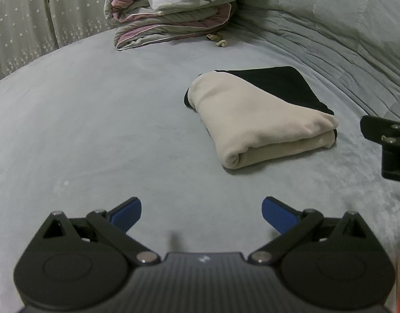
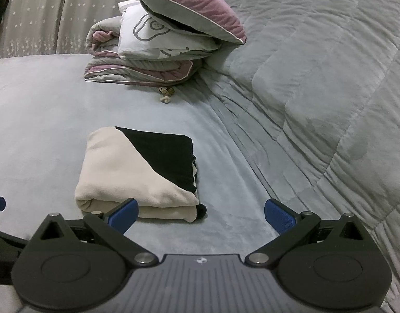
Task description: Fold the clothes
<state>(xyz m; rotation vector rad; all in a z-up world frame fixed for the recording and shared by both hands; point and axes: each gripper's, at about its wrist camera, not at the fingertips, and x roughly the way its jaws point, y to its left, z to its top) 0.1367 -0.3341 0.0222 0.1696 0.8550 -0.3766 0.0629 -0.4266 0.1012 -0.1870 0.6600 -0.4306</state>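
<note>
Folding looks finished: left gripper (image 1: 201, 217) spread and empty, cream-and-black folded fleece garment (image 1: 257, 120) resting mid-bed on the grey bedsheet (image 1: 95, 130), right gripper (image 2: 201, 217) likewise spread just near it. Next, probably fetching another garment.

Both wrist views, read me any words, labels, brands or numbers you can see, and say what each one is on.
No readable words or numbers in either view.
Left gripper: a small pale emblem on its body, a mark, not letters.
Right gripper: the same small emblem, too small to read.
White pillow on the folded quilt: a grey outline drawing, no text.
Folded cream and black garment: no label showing.
</note>
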